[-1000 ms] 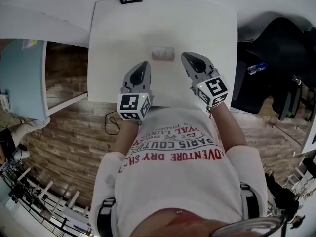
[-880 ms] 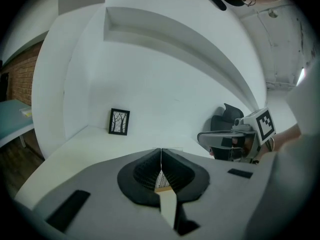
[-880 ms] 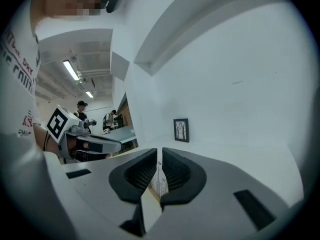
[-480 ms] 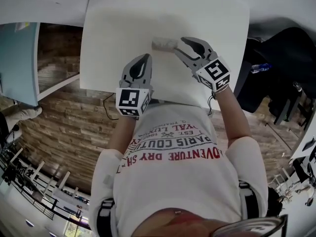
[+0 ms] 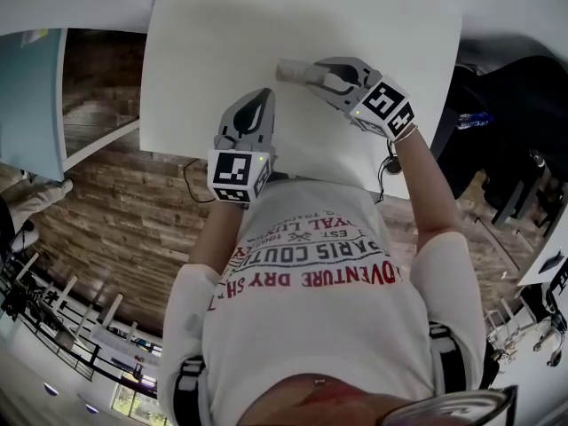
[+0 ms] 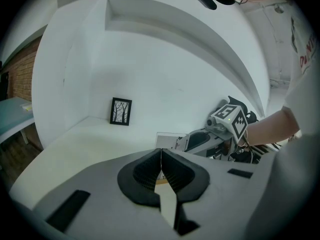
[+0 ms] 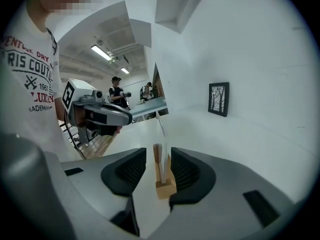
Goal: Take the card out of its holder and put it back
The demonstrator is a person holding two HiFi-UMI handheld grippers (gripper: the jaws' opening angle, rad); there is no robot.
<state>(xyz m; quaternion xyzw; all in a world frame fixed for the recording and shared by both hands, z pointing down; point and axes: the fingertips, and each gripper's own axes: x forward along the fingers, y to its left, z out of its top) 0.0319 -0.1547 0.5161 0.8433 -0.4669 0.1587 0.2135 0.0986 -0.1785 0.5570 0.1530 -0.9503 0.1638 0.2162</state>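
Card, just one, stands upright in its one wooden holder on the white table, between the right gripper's just-opened wide jaws, not gripped. Left gripper, nearer and to the left, is closed on nothing. One framed picture sits far back.

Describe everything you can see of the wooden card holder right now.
The holder is a small, pale wooden block with a slot along its top, resting flat on the white table. The card stands in the slot, seen edge-on. The block sits between the open fingers of the right gripper, with a clear gap on one side. Contact on the other side cannot be judged.
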